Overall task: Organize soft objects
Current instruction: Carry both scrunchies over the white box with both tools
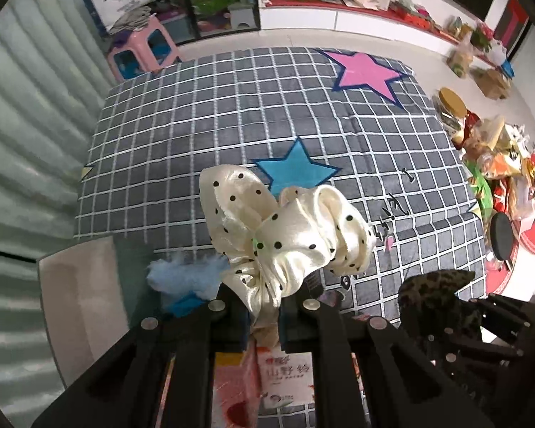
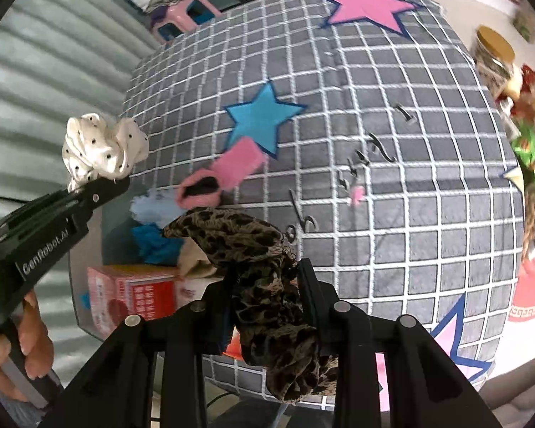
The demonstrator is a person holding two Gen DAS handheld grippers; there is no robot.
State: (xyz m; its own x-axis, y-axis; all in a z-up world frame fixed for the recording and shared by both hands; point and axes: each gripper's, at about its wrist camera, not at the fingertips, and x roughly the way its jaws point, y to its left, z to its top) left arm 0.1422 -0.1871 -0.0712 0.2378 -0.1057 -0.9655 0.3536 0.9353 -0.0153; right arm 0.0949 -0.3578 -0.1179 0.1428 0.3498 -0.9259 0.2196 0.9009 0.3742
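Note:
My left gripper [image 1: 264, 303] is shut on a cream satin scrunchie with black dots [image 1: 285, 228] and holds it above the near edge of the grey checked blanket [image 1: 232, 107]. It also shows at the left of the right wrist view [image 2: 103, 146]. My right gripper [image 2: 264, 285] is shut on a leopard-print scrunchie [image 2: 260, 271], also seen at the lower right of the left wrist view [image 1: 435, 296]. A pink sock [image 2: 221, 174] lies on the blanket by the blue star [image 2: 260, 117]. Light blue fluffy cloth [image 2: 149, 207] and bright blue cloth [image 2: 153, 242] lie by a red and pink box [image 2: 135, 296].
A pink stool [image 1: 142, 50] stands beyond the blanket's far left corner. A heap of snack packets and jars [image 1: 499, 149] lies on the floor to the right. A corrugated wall [image 1: 28, 125] runs along the left. A small pink scrap [image 2: 356, 192] lies on the blanket.

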